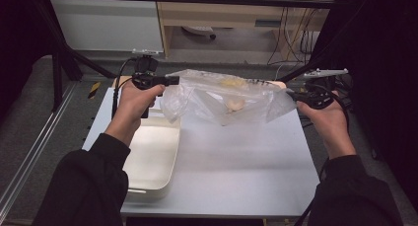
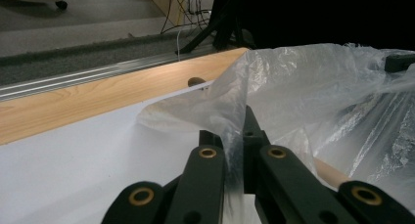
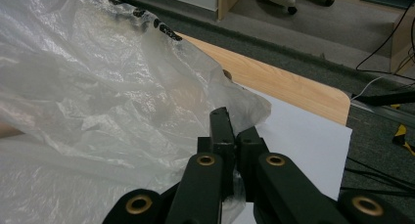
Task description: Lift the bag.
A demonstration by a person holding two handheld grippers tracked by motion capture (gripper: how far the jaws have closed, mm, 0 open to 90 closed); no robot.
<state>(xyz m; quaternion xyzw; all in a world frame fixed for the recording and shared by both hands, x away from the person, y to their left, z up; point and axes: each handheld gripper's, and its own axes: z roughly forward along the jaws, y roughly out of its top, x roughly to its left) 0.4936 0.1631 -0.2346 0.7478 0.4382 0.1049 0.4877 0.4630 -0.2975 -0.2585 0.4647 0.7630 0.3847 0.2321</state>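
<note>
Plastic bag (image 1: 222,95) hangs stretched left to right above the white worktop (image 1: 236,162), beyond the near-left tray (image 1: 150,157); left tool (image 1: 172,81) and right tool (image 1: 291,94) each clamp one end, pale contents sagging midway between them.

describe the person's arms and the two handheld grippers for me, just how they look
Both forearms wear dark long sleeves. The left gripper and the right gripper are matt black, each with two narrow jaws on flat linkage bars set with brass-coloured ring pivots. A black cable trails from the left one; a grey three-cornered plate tops the right one.
</note>
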